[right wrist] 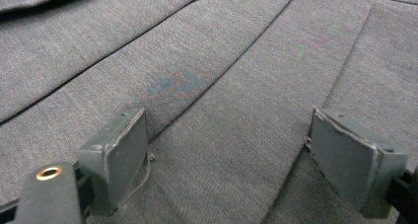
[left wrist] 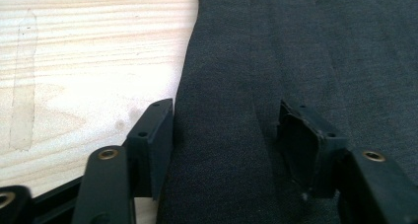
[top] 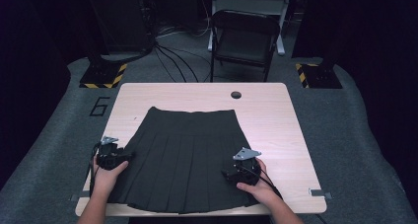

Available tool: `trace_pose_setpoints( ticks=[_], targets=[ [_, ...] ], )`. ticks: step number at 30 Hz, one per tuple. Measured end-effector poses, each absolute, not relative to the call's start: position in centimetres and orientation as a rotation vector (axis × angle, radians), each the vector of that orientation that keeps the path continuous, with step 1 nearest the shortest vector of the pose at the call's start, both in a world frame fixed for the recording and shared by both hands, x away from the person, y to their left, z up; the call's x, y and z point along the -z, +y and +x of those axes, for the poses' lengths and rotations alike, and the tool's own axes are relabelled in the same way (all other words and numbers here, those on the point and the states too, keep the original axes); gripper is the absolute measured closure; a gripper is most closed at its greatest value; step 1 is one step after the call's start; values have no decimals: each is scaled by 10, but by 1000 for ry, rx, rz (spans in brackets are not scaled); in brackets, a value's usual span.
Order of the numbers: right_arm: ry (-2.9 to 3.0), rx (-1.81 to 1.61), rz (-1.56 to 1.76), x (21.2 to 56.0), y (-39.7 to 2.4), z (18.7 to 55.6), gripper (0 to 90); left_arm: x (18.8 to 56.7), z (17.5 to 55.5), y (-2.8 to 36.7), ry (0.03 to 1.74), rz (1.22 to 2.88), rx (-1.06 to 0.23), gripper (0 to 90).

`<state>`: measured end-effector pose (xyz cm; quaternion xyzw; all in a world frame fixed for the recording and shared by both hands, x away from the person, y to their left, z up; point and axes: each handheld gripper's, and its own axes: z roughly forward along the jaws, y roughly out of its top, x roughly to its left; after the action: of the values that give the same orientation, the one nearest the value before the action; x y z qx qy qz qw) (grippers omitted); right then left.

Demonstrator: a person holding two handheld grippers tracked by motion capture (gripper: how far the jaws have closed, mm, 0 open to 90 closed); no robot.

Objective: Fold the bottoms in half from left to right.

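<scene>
Skirt flat on table | left gripper spread astride skirt's side edge | right gripper spread over pleats, nothing pinched.

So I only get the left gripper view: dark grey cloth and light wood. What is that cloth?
Observer: A dark pleated skirt, spread flat on a light wooden table, waistband at the far side.
Operator: Where's the other gripper?
Observer: The right gripper is over the skirt's right half, near the hem. Its jaws stand apart above the pleats.
Operator: And mine?
Observer: The left gripper sits at the skirt's left edge, jaws open, one over wood and one over cloth.
Operator: Anything behind the table?
Observer: A black folding chair stands on the floor beyond the far edge.
</scene>
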<state>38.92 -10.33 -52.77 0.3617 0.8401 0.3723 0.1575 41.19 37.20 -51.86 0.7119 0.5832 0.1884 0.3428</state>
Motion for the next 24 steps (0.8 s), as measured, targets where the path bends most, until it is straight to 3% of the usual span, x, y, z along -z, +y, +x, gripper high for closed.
trace_pose_setpoints(
  ticks=[13, 19, 24],
  targets=[
    [2403, -1065, 1035, 528, -103, 389, 153, 519, 410, 369, 1501, 1865, -523, 566],
    [2404, -1065, 1035, 528, -103, 389, 153, 519, 411, 369, 1486, 1869, -512, 709],
    [2403, -1065, 1035, 528, -103, 389, 153, 519, 411, 370, 1499, 1854, -490, 757]
  ],
)
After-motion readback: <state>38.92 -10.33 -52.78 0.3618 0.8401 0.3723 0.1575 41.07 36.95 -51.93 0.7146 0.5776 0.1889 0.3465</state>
